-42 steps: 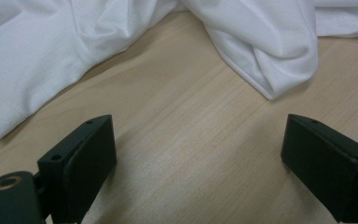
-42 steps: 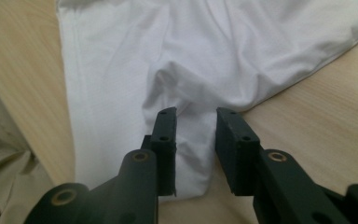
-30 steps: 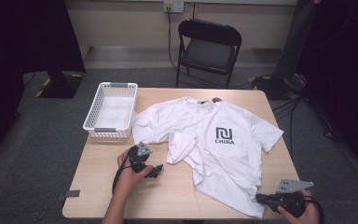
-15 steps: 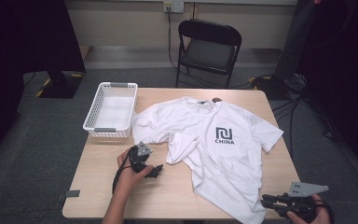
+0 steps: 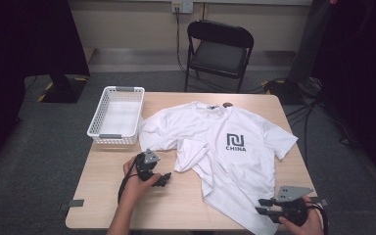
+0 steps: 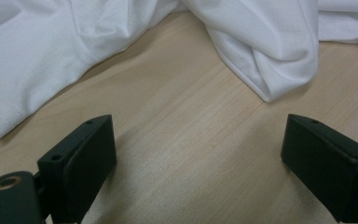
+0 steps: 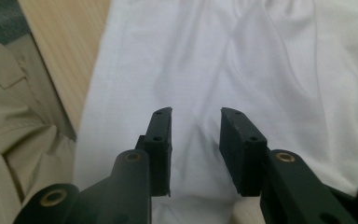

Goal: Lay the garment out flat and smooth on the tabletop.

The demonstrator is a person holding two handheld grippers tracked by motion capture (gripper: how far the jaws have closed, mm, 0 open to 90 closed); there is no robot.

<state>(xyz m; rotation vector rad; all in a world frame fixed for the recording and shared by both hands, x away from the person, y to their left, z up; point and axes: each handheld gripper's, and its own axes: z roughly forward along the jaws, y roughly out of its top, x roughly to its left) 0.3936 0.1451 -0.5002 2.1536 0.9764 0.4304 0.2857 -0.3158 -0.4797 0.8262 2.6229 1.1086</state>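
Note:
A white T-shirt (image 5: 225, 147) with a dark "CHINA" print lies spread on the wooden table (image 5: 176, 205), its left side bunched into folds. My left gripper (image 5: 164, 178) rests on bare wood just left of the shirt. In the left gripper view its jaws (image 6: 198, 154) stand wide open with nothing between them, and the folded shirt edge (image 6: 261, 46) lies ahead. My right gripper (image 5: 262, 206) is at the shirt's lower hem near the table's front edge. Its jaws (image 7: 196, 126) have just been opening. They stand apart over the fabric (image 7: 261, 60) without pinching it.
A white mesh basket (image 5: 116, 116) stands empty at the table's back left. A black folding chair (image 5: 220, 49) is behind the table. The person's beige clothing (image 7: 18, 140) shows past the front edge in the right gripper view.
The right gripper drew a little to the right, then came back left over the hem, and its jaws opened. The left gripper and the shirt have stayed put.

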